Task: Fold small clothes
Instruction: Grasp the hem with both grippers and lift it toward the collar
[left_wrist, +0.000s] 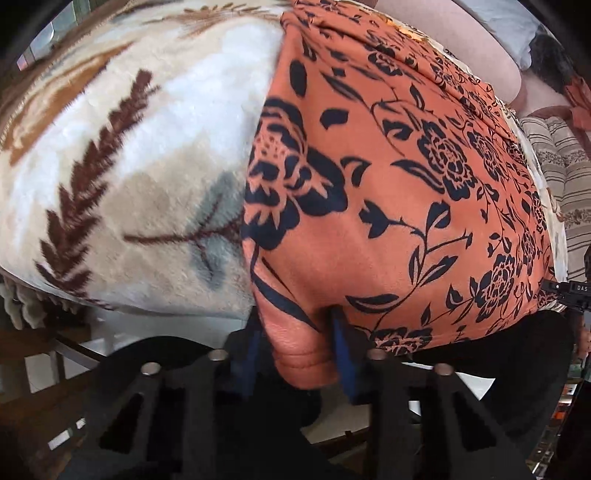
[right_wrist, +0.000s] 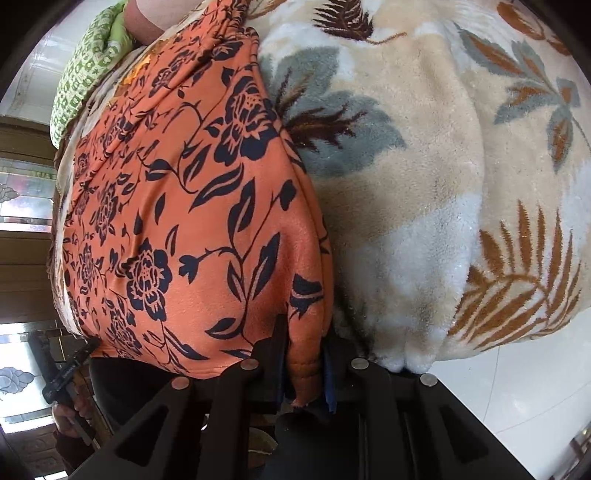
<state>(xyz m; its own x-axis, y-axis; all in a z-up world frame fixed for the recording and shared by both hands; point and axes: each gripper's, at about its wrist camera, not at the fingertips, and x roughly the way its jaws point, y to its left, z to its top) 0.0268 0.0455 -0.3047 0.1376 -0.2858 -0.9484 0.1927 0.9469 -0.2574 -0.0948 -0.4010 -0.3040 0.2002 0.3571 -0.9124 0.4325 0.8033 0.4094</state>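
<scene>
Two claws: each pinches one corner of the cloth.
Cloth: orange garment (left_wrist: 388, 177) (right_wrist: 177, 221) with dark flowers, lying flat on the fluffy leaf blanket (left_wrist: 122, 177) (right_wrist: 443, 184).
Left claw (left_wrist: 303, 343): clamped on the hem.
Right claw (right_wrist: 306, 373): clamped on the hem.

Bed edge: the orange floral-print stretch garment (left_wrist: 388, 206) hangs over the edge of the cream plush blanket with brown and grey leaf pattern (left_wrist: 122, 184), blocking the way forward for both grippers
Left of garment, left wrist view: bare blanket, nothing standing on it
Right of garment, right wrist view: wide stretch of bare blanket, rounded and soft
Far end: green patterned cloth (right_wrist: 88, 70), pale pink cloth (left_wrist: 443, 48) and striped beige cushion (left_wrist: 554, 173) crowd the garment's far edge
Below the edge: glossy white tiled floor (right_wrist: 517, 387) open at right; dark wooden frame (left_wrist: 55, 354) at left
</scene>
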